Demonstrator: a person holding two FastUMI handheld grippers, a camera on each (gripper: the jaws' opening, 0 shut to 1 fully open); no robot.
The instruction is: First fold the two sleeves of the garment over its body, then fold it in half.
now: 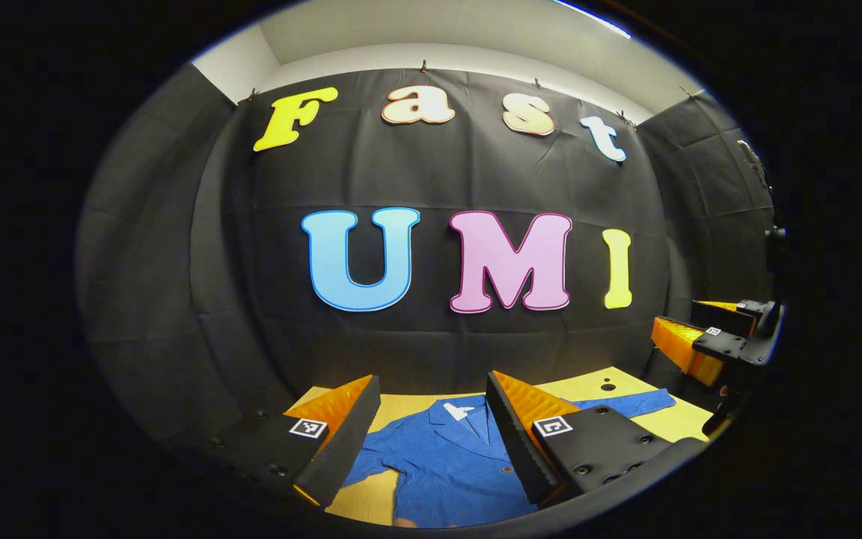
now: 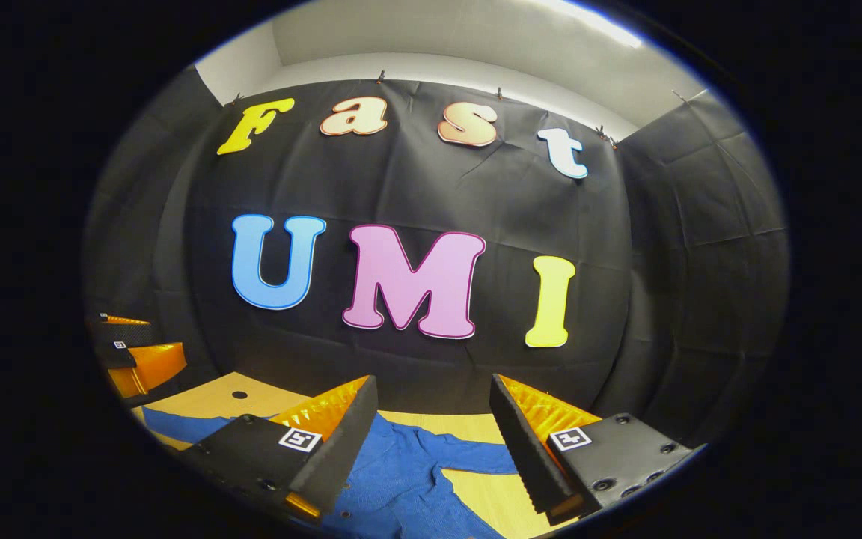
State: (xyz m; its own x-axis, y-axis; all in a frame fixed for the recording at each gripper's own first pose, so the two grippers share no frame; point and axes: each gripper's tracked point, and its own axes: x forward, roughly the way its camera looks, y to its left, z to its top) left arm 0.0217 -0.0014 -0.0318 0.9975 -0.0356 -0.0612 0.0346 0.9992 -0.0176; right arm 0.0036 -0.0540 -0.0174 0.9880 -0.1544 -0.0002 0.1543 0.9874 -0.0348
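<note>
Lying flat on the desk [image 1: 629, 383], the blue garment [image 1: 450, 468] is spread with its collar [image 1: 461, 410] toward the booth wall and its hem toward the operator, so its long axis runs away from both cameras and its sleeves extend sideways across that axis

In the left gripper view, one sleeve [image 1: 625, 404] stretches out to the right over the wood, toward the other tool; the opposite sleeve [image 1: 375, 453] lies short and bunched behind the left finger of the left tongs [image 1: 431, 438]. In the right gripper view, a sleeve [image 2: 176, 425] reaches left past the near finger, and the body and another sleeve [image 2: 468, 455] lie between and below the fingers of the right tongs [image 2: 431, 442]

Both pairs of tongs are spread wide, hold nothing, and hover above the cloth without touching it. The left tongs sit over the collar and chest; the right tongs sit over the garment's right-hand side, so each is judged nearer to the sleeve on its own side

No sleeve is folded over the body yet. The coming move depends on each sleeve being drawn inward, perpendicular to the long axis, toward the centre line
</note>
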